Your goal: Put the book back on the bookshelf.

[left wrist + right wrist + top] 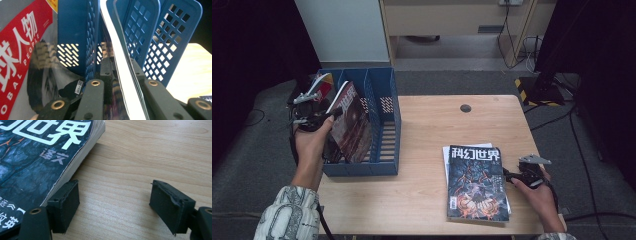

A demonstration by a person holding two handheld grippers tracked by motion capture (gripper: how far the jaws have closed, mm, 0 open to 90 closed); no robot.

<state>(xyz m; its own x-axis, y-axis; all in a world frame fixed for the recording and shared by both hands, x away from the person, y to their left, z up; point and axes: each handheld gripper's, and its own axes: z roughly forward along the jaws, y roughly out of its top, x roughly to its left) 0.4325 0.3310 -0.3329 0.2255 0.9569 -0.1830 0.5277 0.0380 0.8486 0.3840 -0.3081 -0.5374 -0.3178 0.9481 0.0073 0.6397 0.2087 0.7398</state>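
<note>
At blue file rack (384, 125), left tongs (328, 116) pinch upright magazine (354, 122); right tongs (512, 176) gape beside stack.

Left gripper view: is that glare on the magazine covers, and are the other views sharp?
Left gripper view: window-like reflections on the red magazine cover and the held magazine; near tongs soft. Right gripper view: sharp, soft shadows on table. High view: dim, dark surroundings.
</note>
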